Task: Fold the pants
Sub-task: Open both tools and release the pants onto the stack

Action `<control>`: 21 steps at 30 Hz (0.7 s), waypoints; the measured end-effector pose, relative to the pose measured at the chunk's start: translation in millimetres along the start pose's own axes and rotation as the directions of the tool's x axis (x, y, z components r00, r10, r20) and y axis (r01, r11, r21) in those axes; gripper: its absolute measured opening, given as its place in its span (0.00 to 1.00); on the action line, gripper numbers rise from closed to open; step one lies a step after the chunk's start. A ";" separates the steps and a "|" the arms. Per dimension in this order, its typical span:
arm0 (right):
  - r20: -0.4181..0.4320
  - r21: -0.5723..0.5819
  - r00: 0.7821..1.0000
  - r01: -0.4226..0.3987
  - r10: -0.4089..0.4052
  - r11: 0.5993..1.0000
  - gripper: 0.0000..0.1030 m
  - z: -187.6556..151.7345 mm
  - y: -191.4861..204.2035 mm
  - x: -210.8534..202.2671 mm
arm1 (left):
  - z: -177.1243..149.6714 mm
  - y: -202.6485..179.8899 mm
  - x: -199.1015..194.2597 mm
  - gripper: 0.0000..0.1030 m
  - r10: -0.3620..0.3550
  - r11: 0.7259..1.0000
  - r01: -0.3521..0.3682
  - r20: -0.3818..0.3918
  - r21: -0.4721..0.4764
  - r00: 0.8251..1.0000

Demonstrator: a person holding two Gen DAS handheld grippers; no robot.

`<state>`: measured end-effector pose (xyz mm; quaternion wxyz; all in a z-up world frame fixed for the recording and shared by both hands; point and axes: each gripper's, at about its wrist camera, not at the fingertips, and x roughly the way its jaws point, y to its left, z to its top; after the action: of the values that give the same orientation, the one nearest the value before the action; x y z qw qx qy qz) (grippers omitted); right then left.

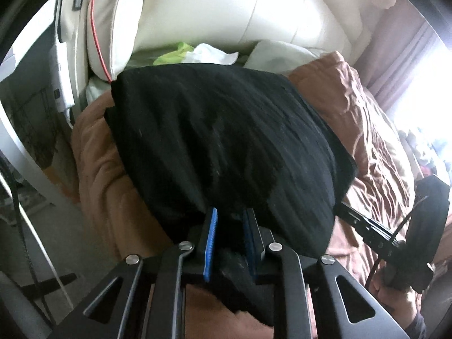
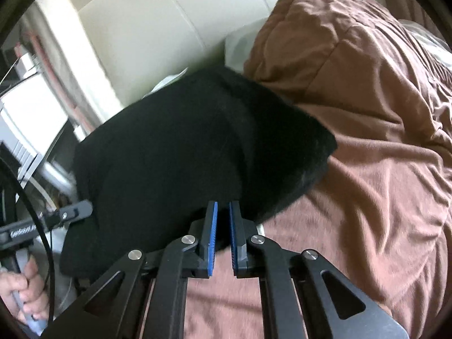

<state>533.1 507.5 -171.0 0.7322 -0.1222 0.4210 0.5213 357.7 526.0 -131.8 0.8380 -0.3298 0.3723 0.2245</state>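
Observation:
The black pants (image 1: 220, 141) lie folded over on a brown quilt (image 1: 367, 130) on the bed. My left gripper (image 1: 230, 214) is shut on the near edge of the pants, with black cloth bunched between its blue pads. My right gripper (image 2: 223, 206) is shut on the near edge of the same pants (image 2: 197, 147), its blue pads close together with cloth at the tips. The right gripper's fingers also show at the right edge of the left wrist view (image 1: 364, 220). The left gripper shows at the left of the right wrist view (image 2: 70, 212). Both views are motion-blurred.
A cream padded headboard (image 1: 254, 14) stands behind the bed. Green and white cloth (image 1: 197, 53) lies past the pants. A red cord (image 1: 97, 36) hangs at the left. The brown quilt (image 2: 367, 113) is bunched up to the right. The bed's left edge drops to the floor (image 1: 34, 197).

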 end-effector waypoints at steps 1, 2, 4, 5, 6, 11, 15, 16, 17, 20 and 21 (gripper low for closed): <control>-0.005 -0.005 1.000 0.000 0.000 1.000 0.03 -3.4 2.0 -7.3 | -1.8 -1.1 -1.8 0.21 -0.006 1.000 0.006 -0.004 0.001 1.000; -0.010 -0.007 1.000 0.001 -0.001 1.000 0.03 -4.6 2.0 -12.4 | -4.5 -2.5 -4.0 0.21 -0.013 1.000 0.013 -0.011 0.002 1.000; -0.020 -0.010 1.000 0.017 -0.017 1.000 0.03 -9.7 2.2 -25.0 | -10.8 -5.9 -9.2 0.21 -0.026 1.000 0.026 -0.025 0.008 0.999; -0.021 -0.007 1.000 0.023 -0.023 1.000 0.03 -10.5 0.3 -32.2 | -12.8 -6.9 -10.7 0.21 -0.028 1.000 0.029 -0.028 0.011 0.999; -0.020 -0.004 1.000 0.024 -0.024 1.000 0.03 -10.0 -1.3 -37.3 | -16.3 -9.1 -14.5 0.21 -0.033 0.999 0.033 -0.031 0.015 0.999; 0.001 0.016 0.999 0.035 -0.035 0.999 0.08 -16.3 -6.1 -82.3 | -28.0 -20.1 -35.4 0.22 -0.051 0.998 0.052 -0.034 0.030 0.998; 0.023 0.019 0.998 0.053 -0.054 0.998 0.08 -24.5 -6.3 -121.6 | -37.7 -31.8 -56.2 0.32 -0.056 0.997 0.057 -0.024 0.047 0.998; 0.026 0.022 0.998 0.060 -0.061 0.998 0.15 -26.3 -6.2 -133.6 | -40.5 -35.6 -62.5 0.44 -0.054 0.997 0.055 -0.016 0.054 0.998; 0.030 0.028 0.997 0.069 -0.070 0.997 0.23 -30.1 -4.8 -144.8 | -42.3 -39.6 -68.3 0.51 -0.060 0.996 0.060 -0.006 0.061 0.998; 0.076 0.030 0.990 0.118 -0.120 0.993 0.72 -37.8 -2.2 -182.4 | -51.3 -54.6 -91.4 0.77 -0.059 0.994 0.055 0.037 0.092 0.998; 0.088 0.028 0.988 0.125 -0.127 0.992 0.75 -40.2 -1.4 -195.1 | -54.2 -57.5 -97.9 0.85 -0.059 0.994 0.054 0.047 0.099 0.997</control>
<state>494.8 353.2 -51.0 0.7832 -0.1166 0.3849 0.4742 306.7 435.0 -61.4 0.8681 -0.2932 0.3524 0.1905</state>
